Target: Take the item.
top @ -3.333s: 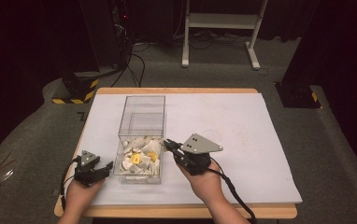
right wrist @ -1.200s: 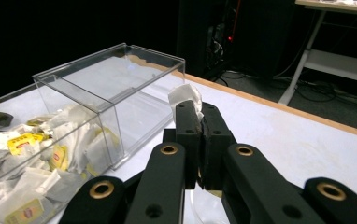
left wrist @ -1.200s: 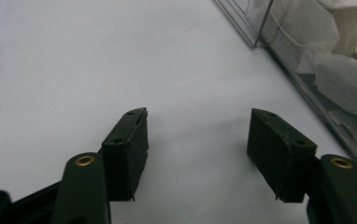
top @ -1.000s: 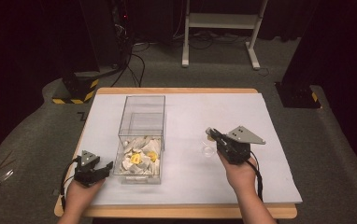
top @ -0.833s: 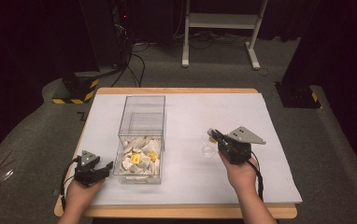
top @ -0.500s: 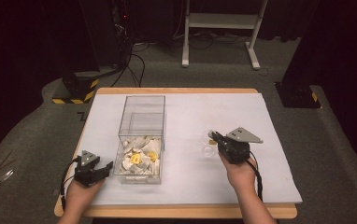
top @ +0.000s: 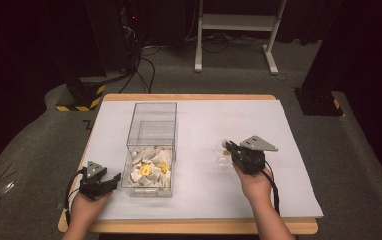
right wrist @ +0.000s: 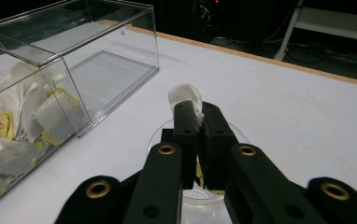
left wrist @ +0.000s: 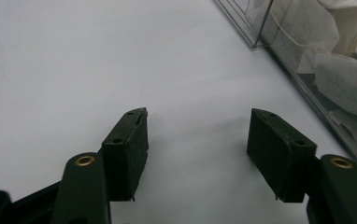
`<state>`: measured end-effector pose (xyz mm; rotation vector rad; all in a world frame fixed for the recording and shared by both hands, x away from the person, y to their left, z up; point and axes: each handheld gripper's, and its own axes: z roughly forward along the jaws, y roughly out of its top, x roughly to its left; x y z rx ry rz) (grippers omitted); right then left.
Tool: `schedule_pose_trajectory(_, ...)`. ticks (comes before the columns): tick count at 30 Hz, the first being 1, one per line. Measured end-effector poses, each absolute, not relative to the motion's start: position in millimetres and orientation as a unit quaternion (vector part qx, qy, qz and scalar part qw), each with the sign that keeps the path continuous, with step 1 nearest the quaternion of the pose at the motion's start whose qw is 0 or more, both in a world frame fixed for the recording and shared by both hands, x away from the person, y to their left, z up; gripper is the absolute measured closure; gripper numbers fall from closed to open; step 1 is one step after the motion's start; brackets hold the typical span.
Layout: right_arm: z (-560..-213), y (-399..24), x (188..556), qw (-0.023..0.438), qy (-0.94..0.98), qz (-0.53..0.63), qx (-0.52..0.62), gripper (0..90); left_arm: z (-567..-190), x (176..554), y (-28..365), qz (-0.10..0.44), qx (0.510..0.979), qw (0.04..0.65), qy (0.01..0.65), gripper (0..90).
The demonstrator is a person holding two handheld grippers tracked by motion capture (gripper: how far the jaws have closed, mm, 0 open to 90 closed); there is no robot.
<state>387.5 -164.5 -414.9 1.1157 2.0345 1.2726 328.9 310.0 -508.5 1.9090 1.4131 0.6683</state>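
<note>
Over clear cup [right wrist: 200, 196]: R gripper [right wrist: 196, 116] w/ teabag [right wrist: 185, 96]

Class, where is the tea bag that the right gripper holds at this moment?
The tea bag is pinched in the right gripper, above a clear cup, right of the clear box.

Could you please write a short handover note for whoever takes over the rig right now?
Right tool: shut on a tea bag, held over a clear cup right of the box.
Left tool: open, holding nothing, resting on the table left of the box.
Box: many tea bags remain in its near end.
Done: one bag taken out.
Left: probably lower it into the cup and release.
</note>
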Motion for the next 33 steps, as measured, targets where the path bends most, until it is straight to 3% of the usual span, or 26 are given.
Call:
schedule_pose_trajectory(14,-418.8,-166.2,385.3,0.238,0.742,0.464,0.422,58.0,-508.4,329.0,310.0,0.255,0.73,0.331,0.541,38.5)
schedule_pose_trajectory(23,-421.0,-170.7,379.6,0.247,0.742,0.457,0.424,31.2,-508.4,328.9,309.8,0.256,0.73,0.33,0.541,38.6)
schedule_pose_trajectory(33,-430.1,-177.4,375.0,0.252,0.747,0.439,0.431,17.5,-508.4,328.9,309.7,0.256,0.73,0.33,0.541,38.6)
